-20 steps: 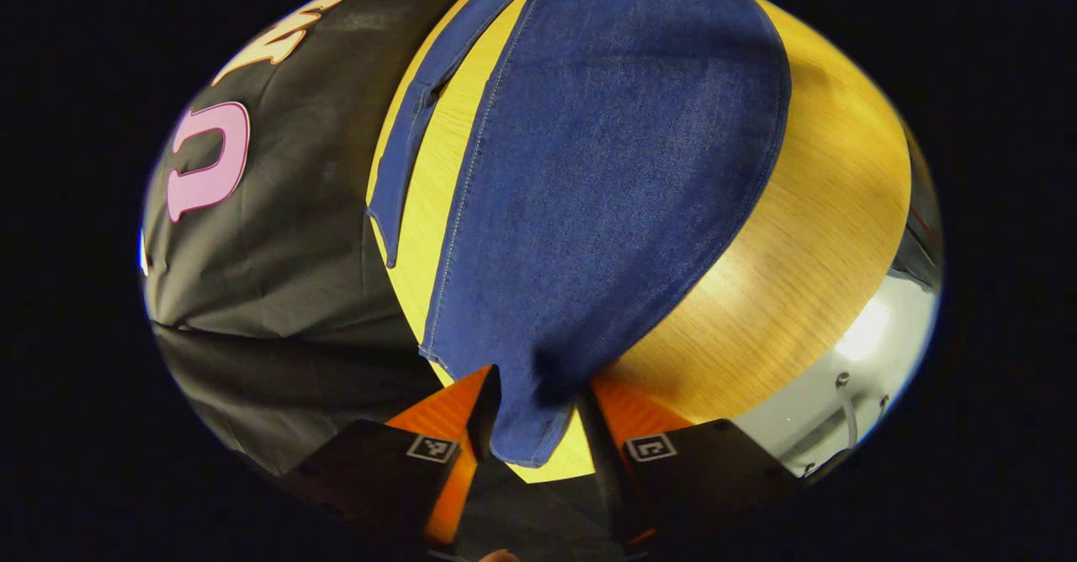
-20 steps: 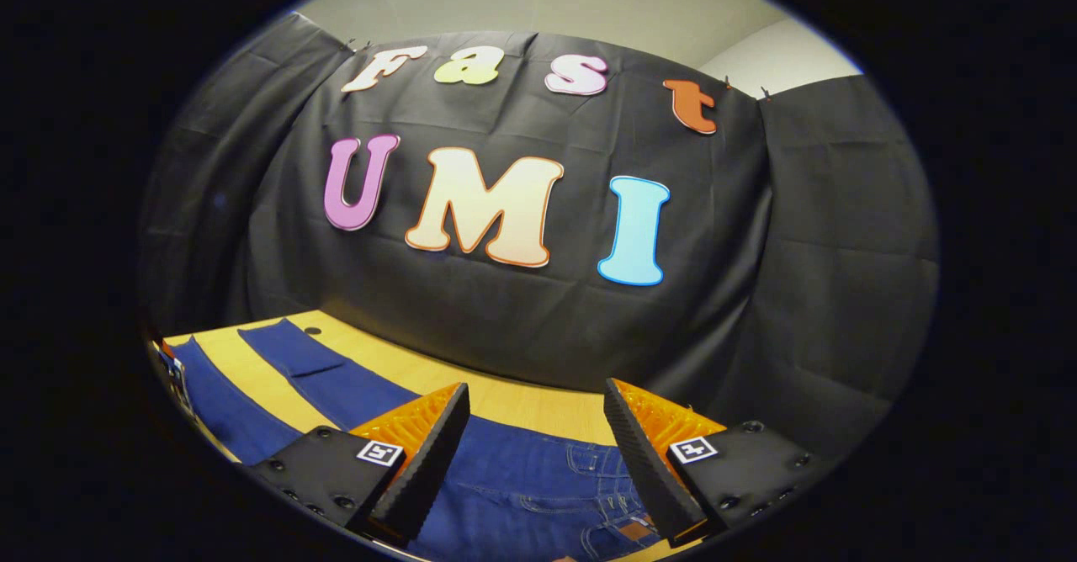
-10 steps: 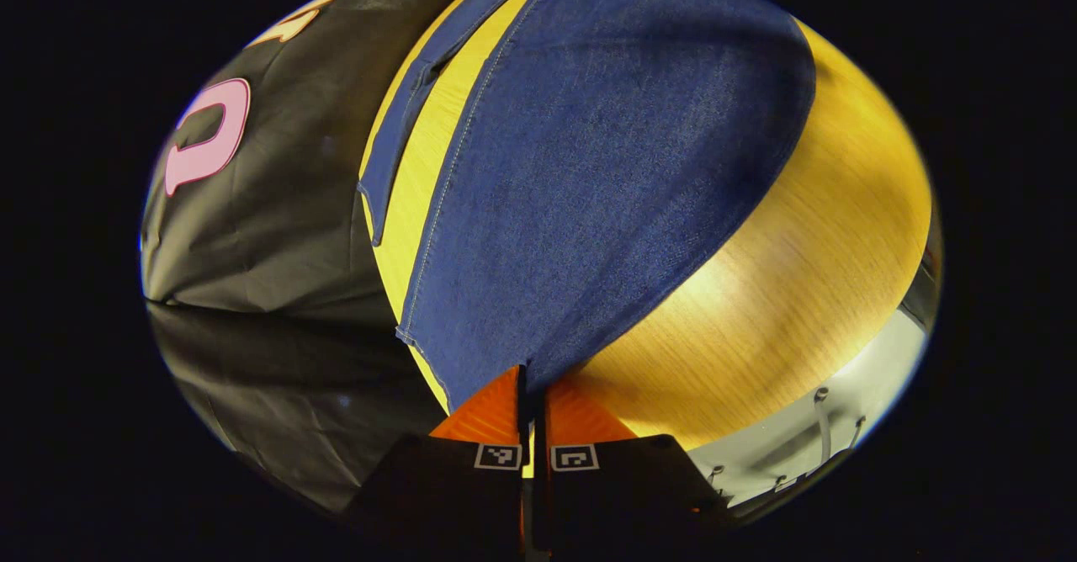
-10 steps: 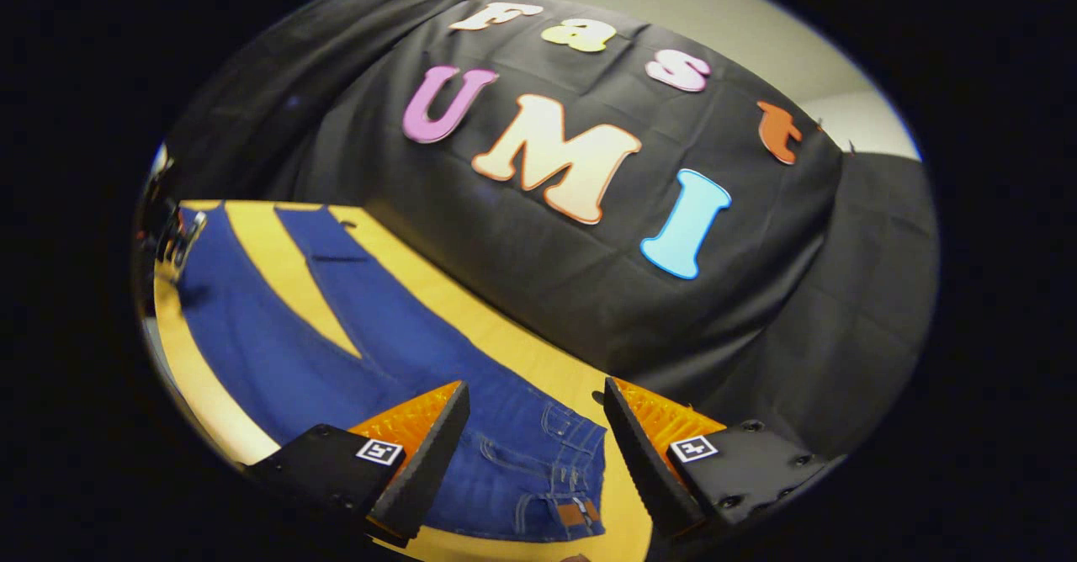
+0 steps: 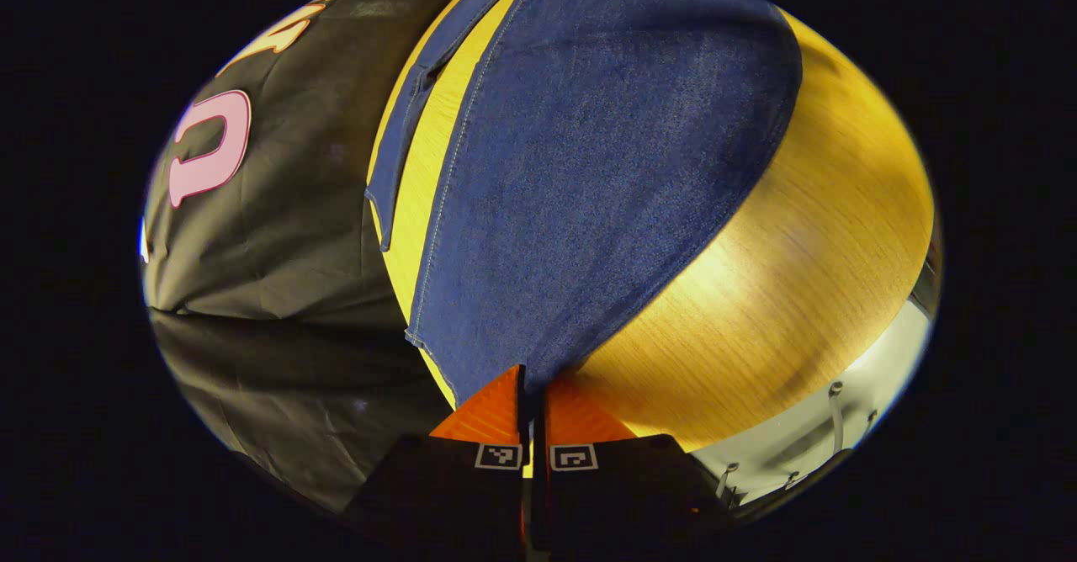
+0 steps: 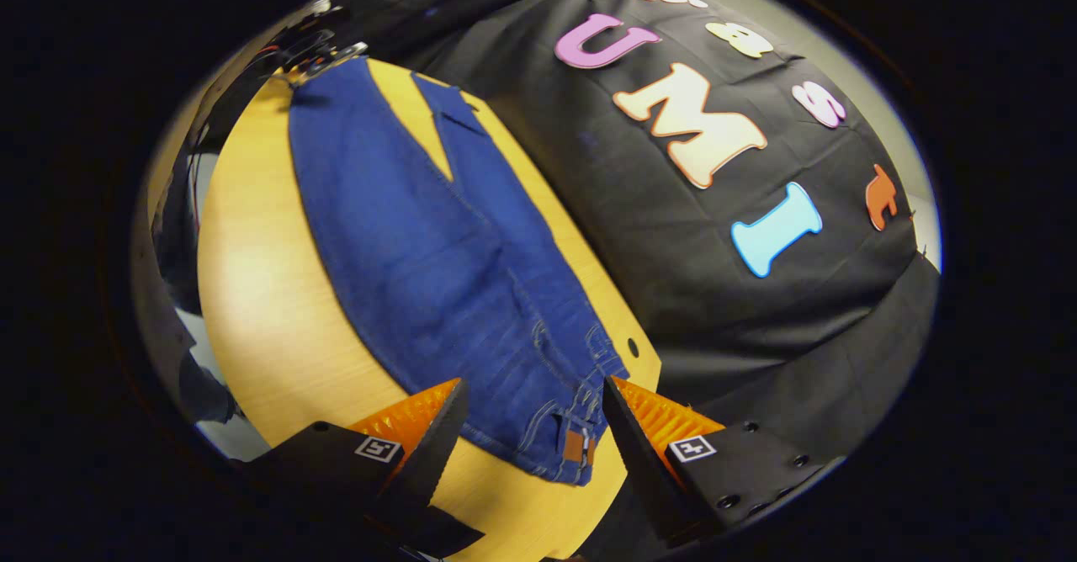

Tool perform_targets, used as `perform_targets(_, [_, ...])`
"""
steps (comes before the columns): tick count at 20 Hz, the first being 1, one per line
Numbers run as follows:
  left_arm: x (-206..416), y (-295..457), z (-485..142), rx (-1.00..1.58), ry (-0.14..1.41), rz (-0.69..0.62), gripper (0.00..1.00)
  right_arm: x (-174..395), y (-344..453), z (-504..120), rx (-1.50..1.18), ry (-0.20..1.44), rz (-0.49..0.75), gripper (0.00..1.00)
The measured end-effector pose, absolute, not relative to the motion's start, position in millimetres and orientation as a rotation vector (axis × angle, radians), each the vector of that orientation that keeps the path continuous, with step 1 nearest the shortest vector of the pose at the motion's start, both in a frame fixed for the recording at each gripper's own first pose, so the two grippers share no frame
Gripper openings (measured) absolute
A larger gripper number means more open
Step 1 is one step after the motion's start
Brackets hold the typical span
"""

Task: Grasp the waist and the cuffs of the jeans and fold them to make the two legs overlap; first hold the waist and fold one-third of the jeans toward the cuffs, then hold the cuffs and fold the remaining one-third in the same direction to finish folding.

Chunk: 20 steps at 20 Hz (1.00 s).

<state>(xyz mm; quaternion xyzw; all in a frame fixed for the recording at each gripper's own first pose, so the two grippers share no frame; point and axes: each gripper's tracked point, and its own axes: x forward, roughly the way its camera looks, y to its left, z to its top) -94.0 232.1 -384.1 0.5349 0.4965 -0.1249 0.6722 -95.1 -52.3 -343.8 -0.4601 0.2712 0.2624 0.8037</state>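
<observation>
While L tool (image 5: pixel 532 394) pinches cuff (image 5: pixel 496 368), R tool (image 6: pixel 530 427) gapes

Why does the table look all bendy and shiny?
Left gripper view: the fisheye lens bulges the table and the jeans, and a lamp's glare brightens the wood. Right gripper view: the same curving, with a paler glare patch on the table.

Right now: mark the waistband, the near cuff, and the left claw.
waistband (image 6: pixel 580 440): right gripper view, on the belt patch.
near cuff (image 5: pixel 480 360): left gripper view, hem by the fingers.
left claw (image 5: pixel 532 394): left gripper view, between its fingertips.
</observation>
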Motion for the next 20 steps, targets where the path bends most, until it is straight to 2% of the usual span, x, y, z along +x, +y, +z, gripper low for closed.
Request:
perform_targets(8, [-93.7, 233.4, -381.6, 1.221, 1.112, -0.273, 0.00, -114.2, -90.6, -399.1, -1.244, 0.677, 0.668, 1.00])
perform_targets(9, [-92.6, 233.2, -381.7, 1.220, 1.111, -0.270, 0.00, -108.4, -89.5, -397.8, -1.285, 0.646, 0.677, 0.95])
perform_targets(13, [-91.8, 234.2, -381.4, 1.215, 1.118, -0.233, 0.00, -90.6, -86.0, -413.8, -1.364, 0.600, 0.669, 0.90])
perform_targets(14, [-92.4, 234.0, -381.1, 1.201, 1.120, -0.218, 0.00, -93.6, -79.8, -418.8, -1.360, 0.601, 0.682, 0.83])
perform_targets(15, [-92.2, 234.0, -381.0, 1.185, 1.122, -0.197, 0.00, -94.5, -78.6, -425.9, -1.360, 0.628, 0.695, 0.70])
perform_targets(18, [-92.0, 233.6, -380.5, 1.219, 1.102, -0.192, 0.00, -99.8, -78.7, -435.1, -1.346, 0.679, 0.682, 0.27])
perform_targets(19, [-91.2, 234.5, -380.3, 1.234, 1.099, -0.208, 0.00, -96.2, -77.3, -434.0, -1.344, 0.678, 0.662, 0.09])
perform_targets(20, [-91.5, 234.5, -380.6, 1.232, 1.106, -0.220, 0.00, -90.8, -77.4, -432.1, -1.330, 0.680, 0.643, 0.06])
